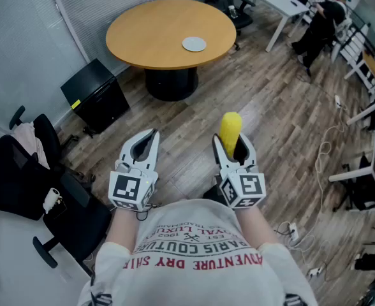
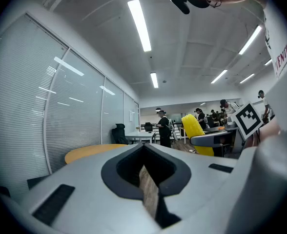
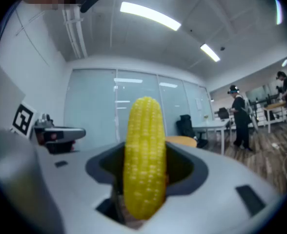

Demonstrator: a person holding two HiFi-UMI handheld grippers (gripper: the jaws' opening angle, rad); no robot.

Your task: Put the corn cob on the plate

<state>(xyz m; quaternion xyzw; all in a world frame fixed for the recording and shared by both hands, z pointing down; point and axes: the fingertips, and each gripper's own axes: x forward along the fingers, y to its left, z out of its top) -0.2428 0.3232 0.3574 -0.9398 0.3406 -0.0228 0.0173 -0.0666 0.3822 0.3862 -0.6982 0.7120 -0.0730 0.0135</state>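
1. Keep the right white two-jaw gripper [image 1: 233, 146] clamped on the yellow kernelled corn cob [image 1: 230, 128]; gripped by its lower part, upper end poking out past the jaw tips, above the brown wood-plank floor [image 1: 289, 120] and well apart from the target.
2. Leave the left white two-jaw gripper [image 1: 145, 144] as found: shut on nothing, level, just beside the right one; no call for it in this step, by the look of things.
3. Walk toward the round orange-topped wooden table [image 1: 143, 30] ahead; aim for the small pale grey round plate [image 1: 194, 44] lying a little right of its middle, with nothing on it.
4. Carry level and steady; avoid squeezing harder, since probably smooth and round enough to squirt out.
5. Lower until touching the plate before opening; lay lengthwise across the middle, likely to roll otherwise; open slowly, then back straight off.
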